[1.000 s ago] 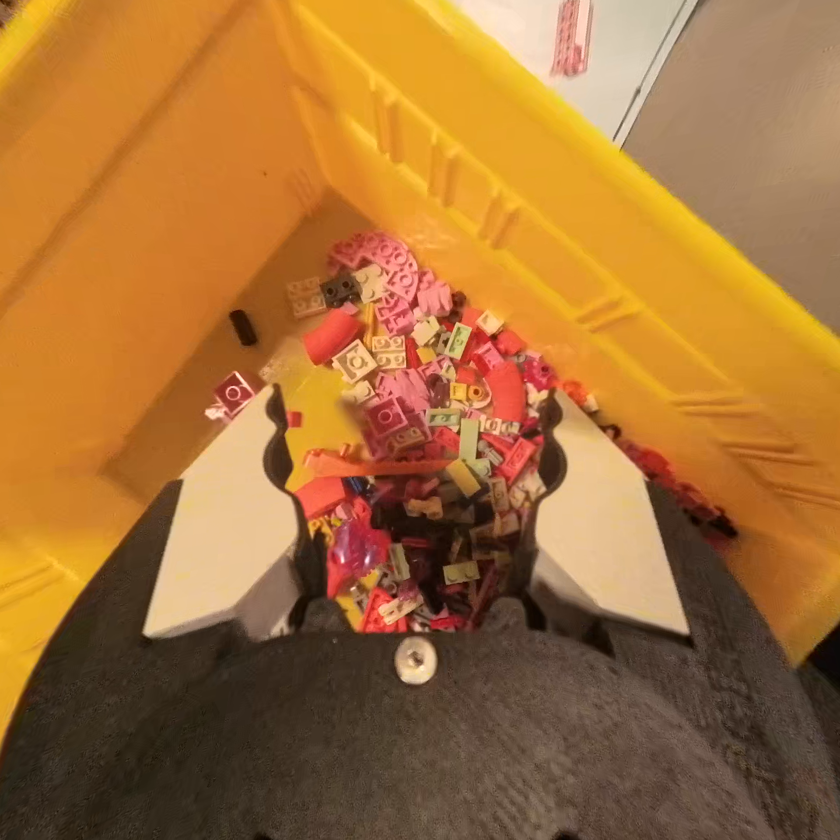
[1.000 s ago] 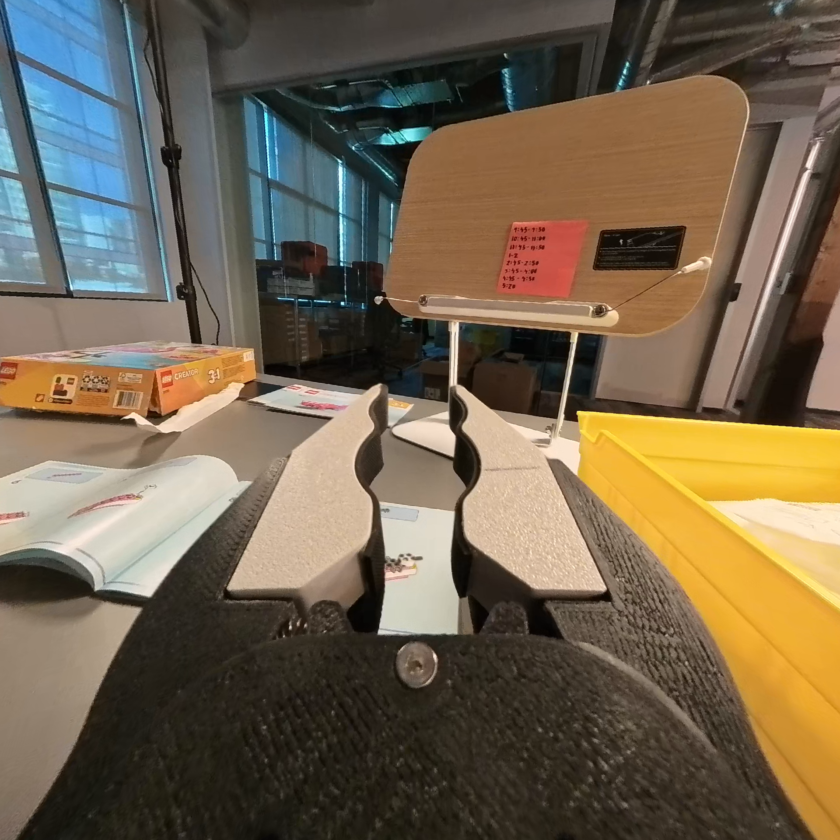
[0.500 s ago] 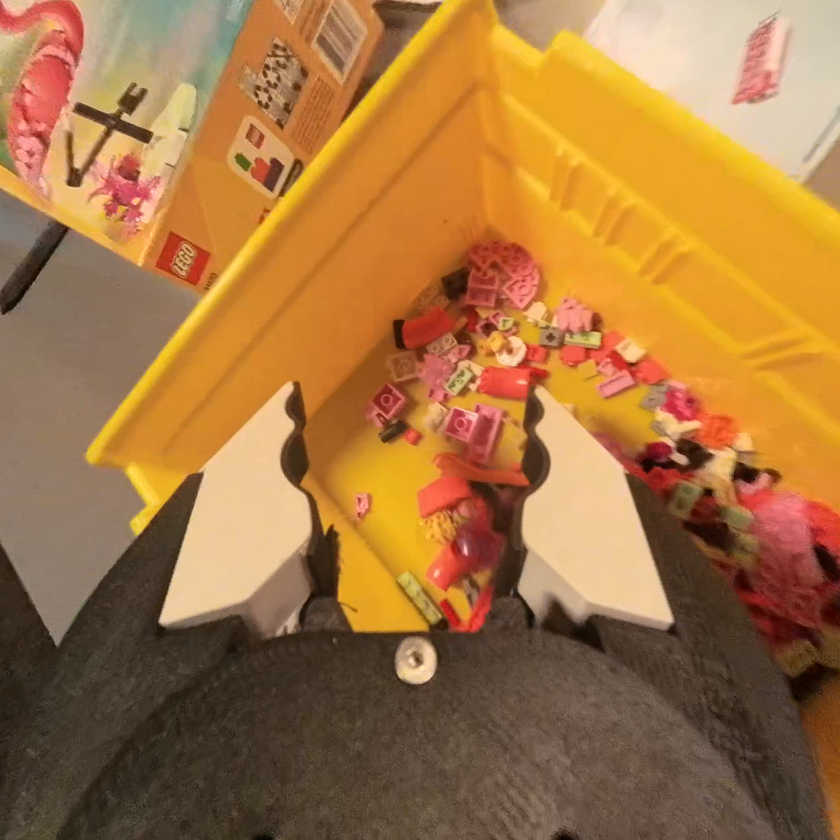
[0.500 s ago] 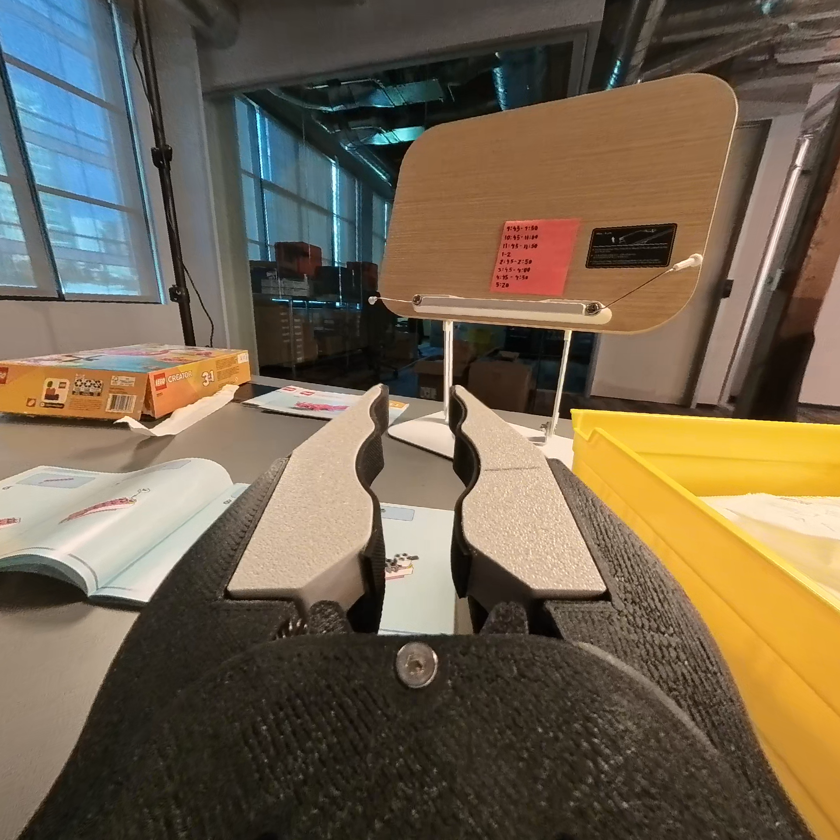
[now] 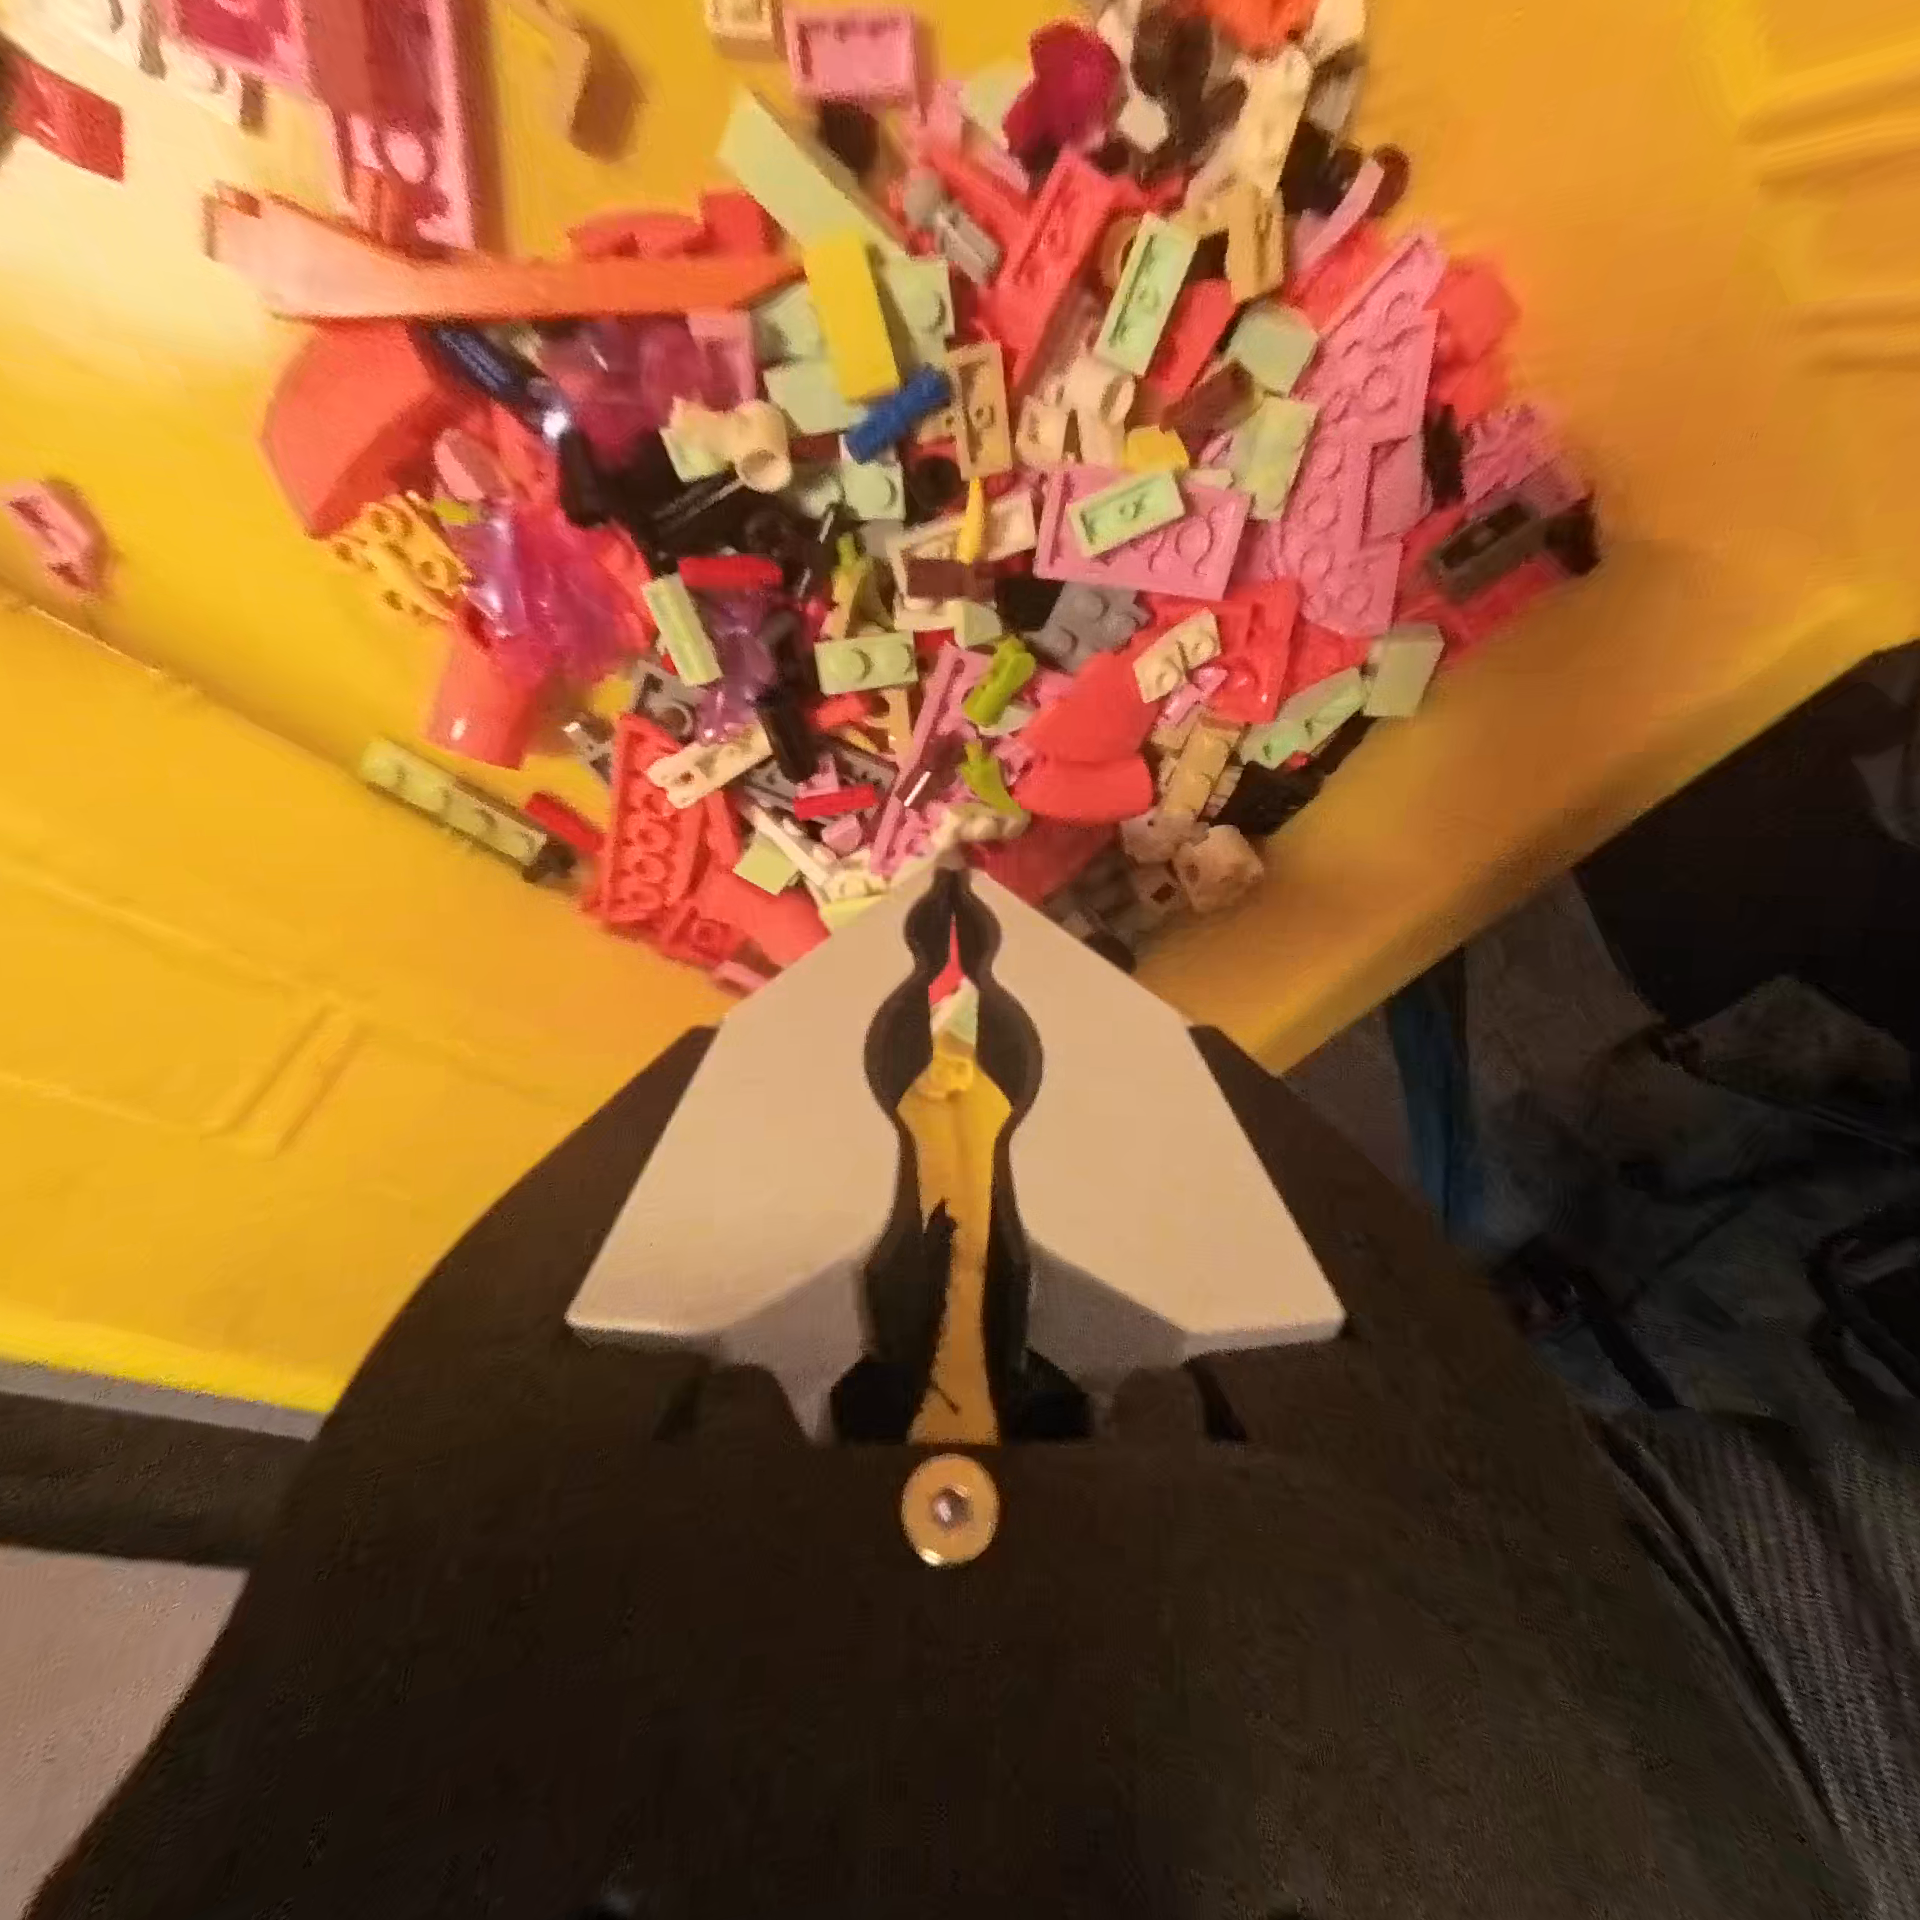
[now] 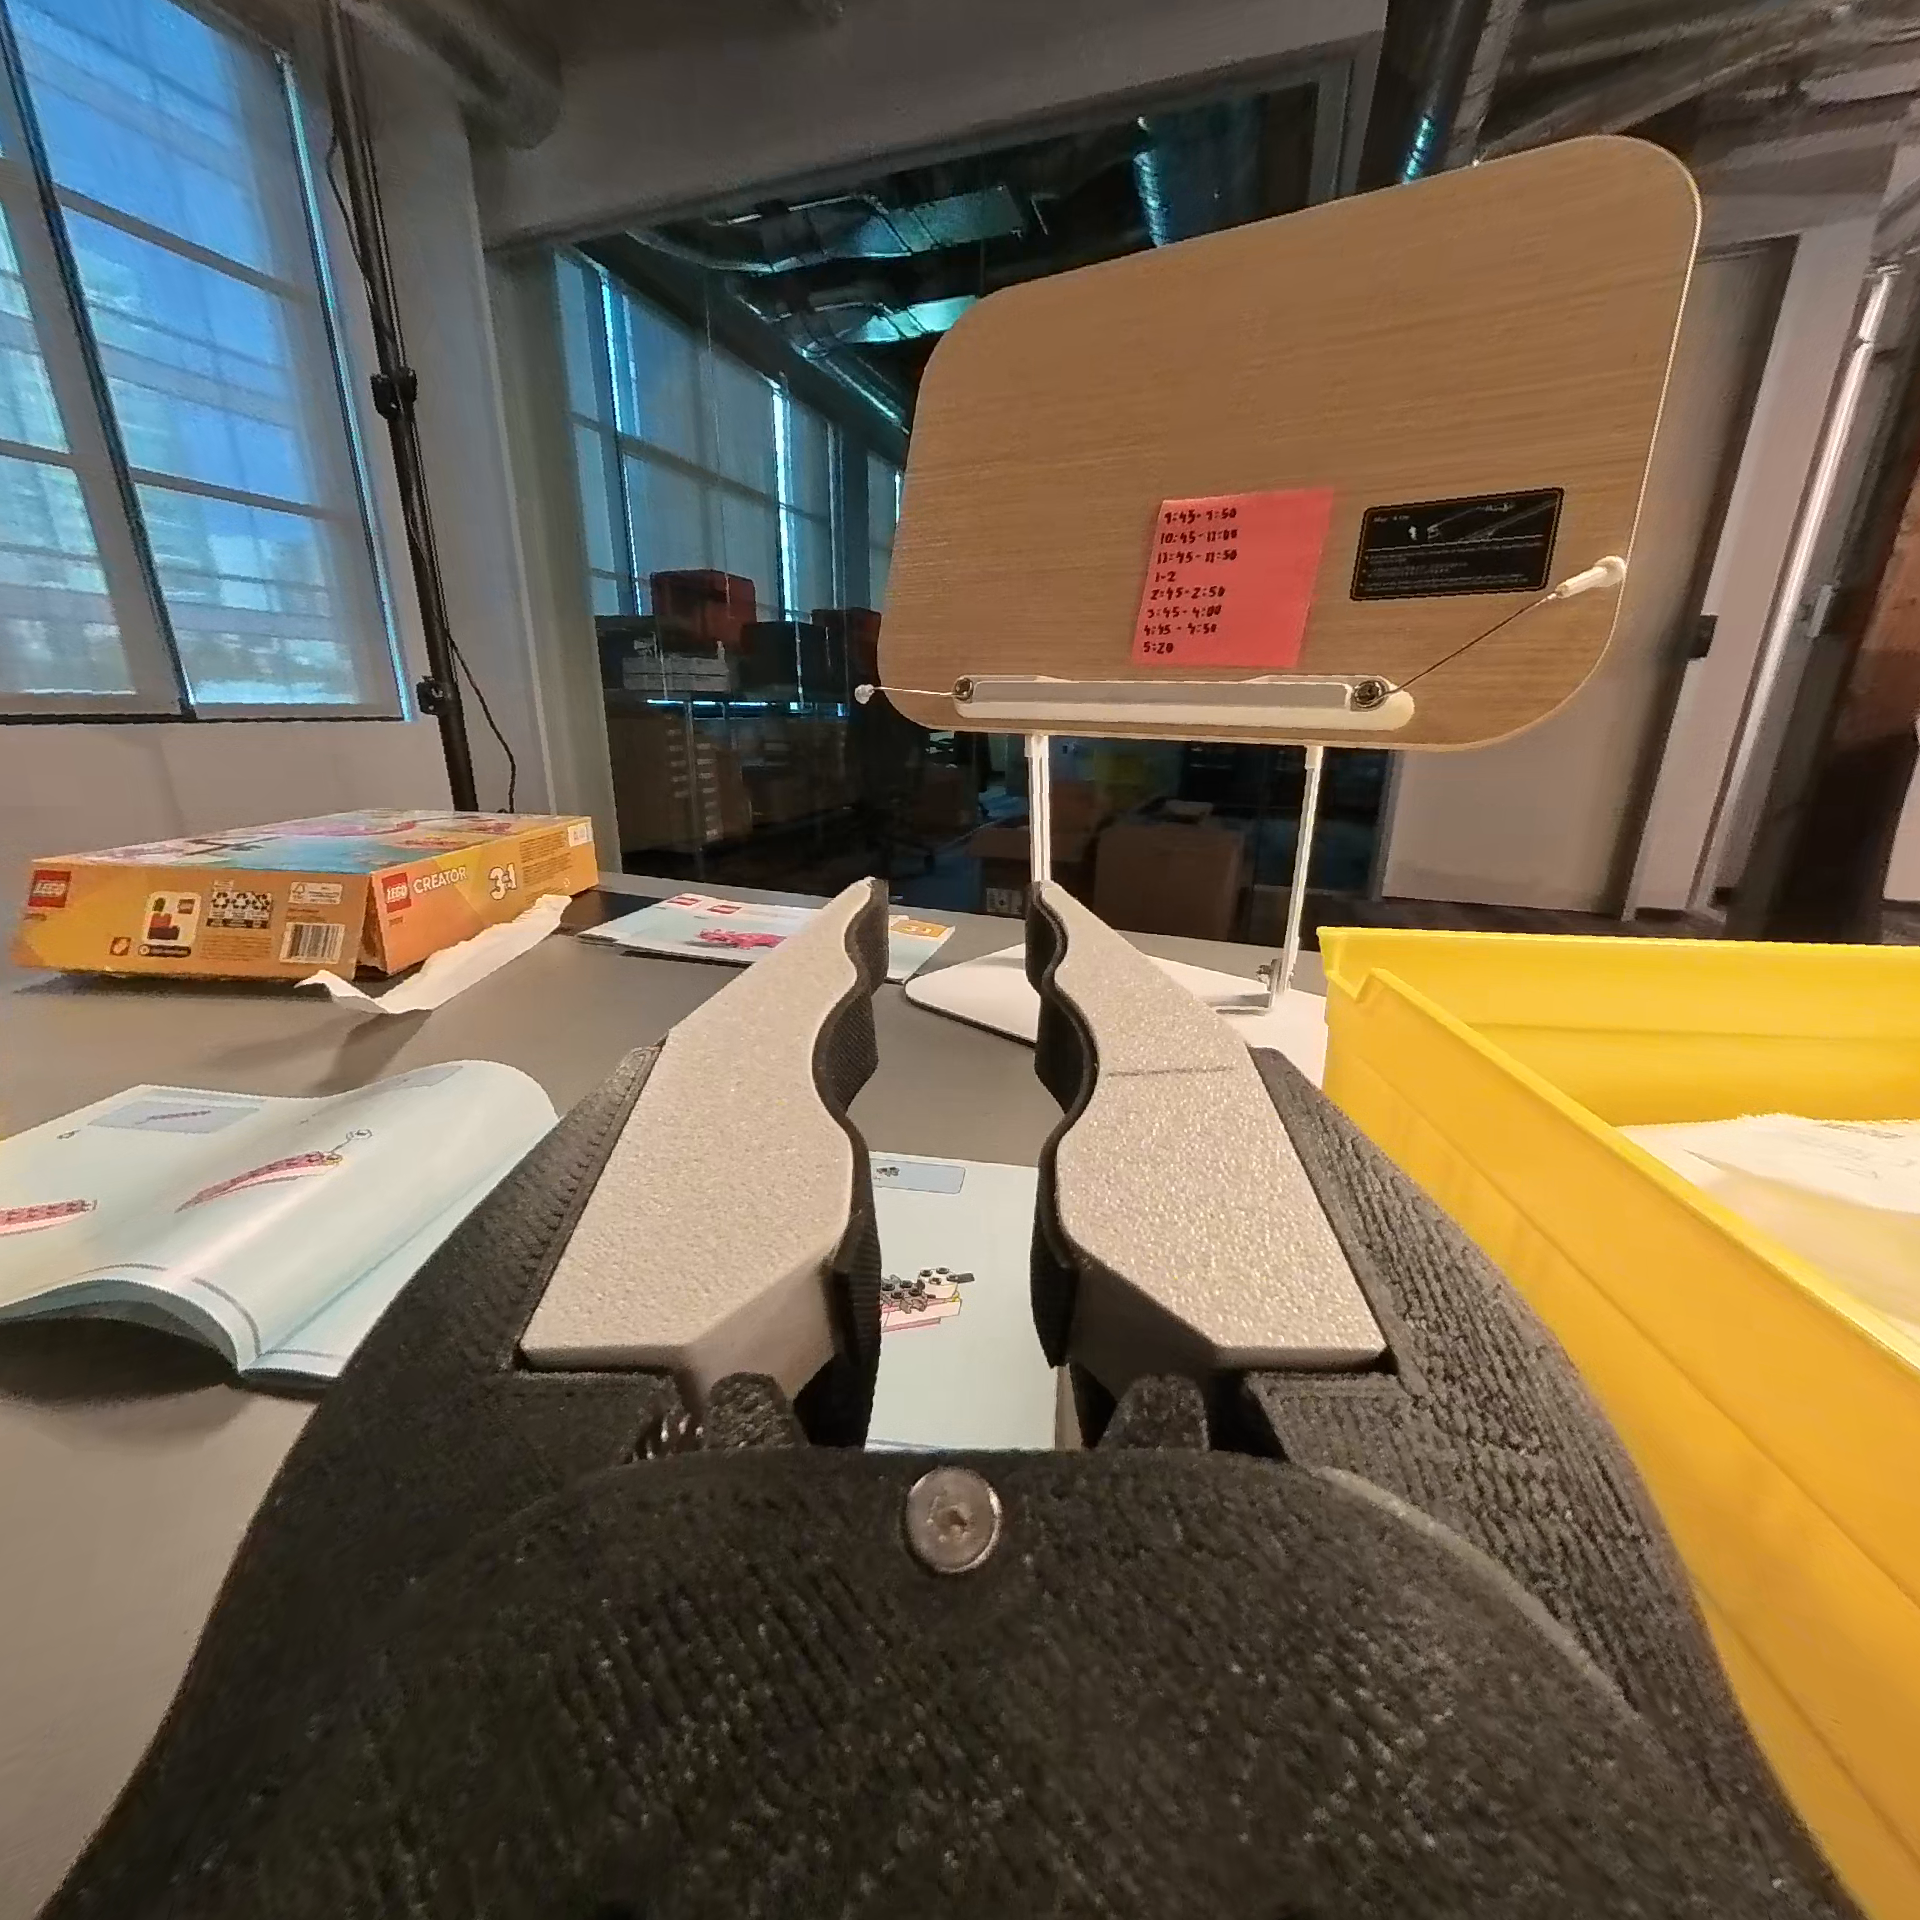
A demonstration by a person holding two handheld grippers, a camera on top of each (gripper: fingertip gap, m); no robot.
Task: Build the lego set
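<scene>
Two tongs in view. Left tongs [image 5: 951, 883] are closed, tips meeting at the near edge of a heap of small plastic building bricks [image 5: 997, 499], pink, coral-red, pale green & cream; can't tell whether a piece is pinched, pic is blurred. Heap lies in a corner of a yellow plastic bin [image 5: 208, 987] w/ ribbed walls; dark carpet floor [image 5: 1714, 1195] shows past the rim. Right tongs [image 6: 956, 920] stand partly open w/ nothing between the pads, above a grey tabletop [image 6: 499, 1029]. Under them lies an open pale-blue instruction booklet [image 6: 249, 1195]; a 2nd yellow bin view [image 6: 1621, 1091] sits just to the right. Beyond: a wooden book stand on thin white legs [image 6: 1299, 416] w/ a pink sticky note [image 6: 1231, 577], another booklet [image 6: 707, 930], an orange cardboard toy box [image 6: 301, 894].
</scene>
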